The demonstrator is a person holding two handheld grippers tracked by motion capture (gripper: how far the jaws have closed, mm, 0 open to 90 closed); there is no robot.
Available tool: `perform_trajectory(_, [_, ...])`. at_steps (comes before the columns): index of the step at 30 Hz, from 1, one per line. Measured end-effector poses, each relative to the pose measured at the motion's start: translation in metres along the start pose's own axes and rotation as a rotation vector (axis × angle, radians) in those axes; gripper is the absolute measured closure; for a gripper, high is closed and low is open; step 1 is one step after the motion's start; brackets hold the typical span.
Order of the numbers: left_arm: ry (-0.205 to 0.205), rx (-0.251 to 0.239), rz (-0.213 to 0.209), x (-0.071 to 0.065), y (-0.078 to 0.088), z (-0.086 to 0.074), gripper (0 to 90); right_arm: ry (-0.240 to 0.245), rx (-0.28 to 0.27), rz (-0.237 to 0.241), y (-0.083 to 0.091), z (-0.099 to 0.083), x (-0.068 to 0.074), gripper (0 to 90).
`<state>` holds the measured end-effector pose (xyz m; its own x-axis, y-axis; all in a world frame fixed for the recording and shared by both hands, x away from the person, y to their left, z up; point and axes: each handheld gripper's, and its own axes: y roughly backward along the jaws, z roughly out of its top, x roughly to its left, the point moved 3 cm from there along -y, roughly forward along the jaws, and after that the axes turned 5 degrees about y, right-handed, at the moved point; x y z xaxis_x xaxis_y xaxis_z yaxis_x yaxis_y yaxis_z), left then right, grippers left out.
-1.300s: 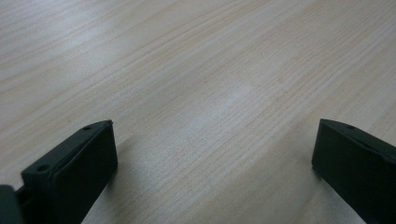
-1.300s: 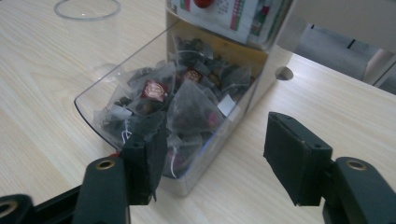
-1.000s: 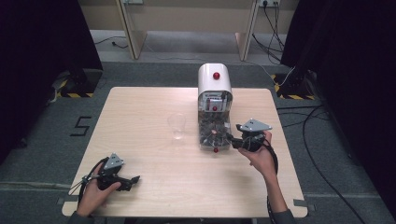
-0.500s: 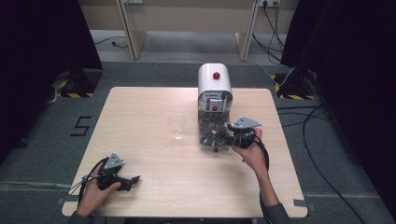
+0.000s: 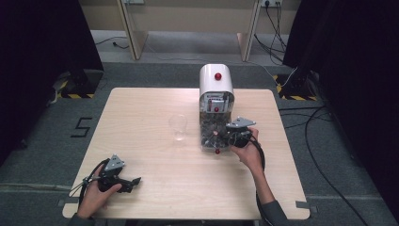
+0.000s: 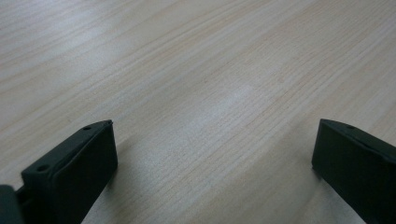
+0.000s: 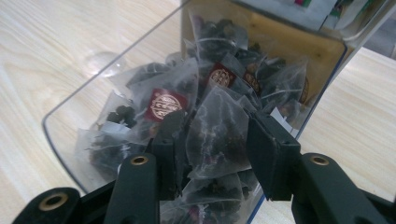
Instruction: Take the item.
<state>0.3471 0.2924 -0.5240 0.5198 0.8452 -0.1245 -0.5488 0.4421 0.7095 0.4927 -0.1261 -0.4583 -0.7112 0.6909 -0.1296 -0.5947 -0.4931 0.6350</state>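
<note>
A white dispenser with a red button stands at the table's far middle. Its clear bin holds several mesh tea bags. My right gripper reaches into the bin from the right. In the right gripper view one pyramid tea bag sits between the jaws of the right gripper. The jaws have just been closing and stand at the bag's edges, and the bag looks unsqueezed. My left gripper rests open at the table's front left, and in the left gripper view it has only bare wood between its jaws.
A clear plastic cup stands upright just left of the dispenser. The wooden table is bare between the cup and my left gripper. Cables run over the floor to the right of the table.
My right gripper has moved left and a little down into the tea bag bin, and its jaws have narrowed. The left hand and gripper have stayed in place.
</note>
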Motion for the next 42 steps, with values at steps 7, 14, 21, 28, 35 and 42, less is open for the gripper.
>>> perform_trajectory(7, [0.001, -0.001, 0.001, 0.0, 0.0, 0.0, 0.0, -0.023, 0.013, -0.004, -0.007, -0.002, -0.001, 58.1])
perform_trajectory(14, [0.001, 0.0, 0.0, 0.0, 0.0, 0.0, 0.0, -0.006, 0.04, -0.002, -0.012, -0.005, 0.0, 68.2])
perform_trajectory(21, [0.001, -0.001, 0.001, 0.0, 0.0, 0.0, 0.0, 0.005, 0.014, 0.0, -0.006, -0.002, -0.001, 83.5])
perform_trajectory(28, [0.001, 0.0, 0.001, 0.0, 0.0, 0.0, 0.0, 0.007, -0.056, -0.005, 0.005, 0.006, -0.001, 89.8])
perform_trajectory(35, [0.001, 0.0, 0.001, 0.0, 0.0, 0.0, 0.0, 0.026, -0.105, -0.005, 0.017, 0.015, 0.001, 90.0])
perform_trajectory(42, [0.001, -0.001, 0.001, 0.0, 0.0, 0.0, 0.0, 0.027, -0.132, -0.011, 0.024, 0.018, 0.0, 90.0])
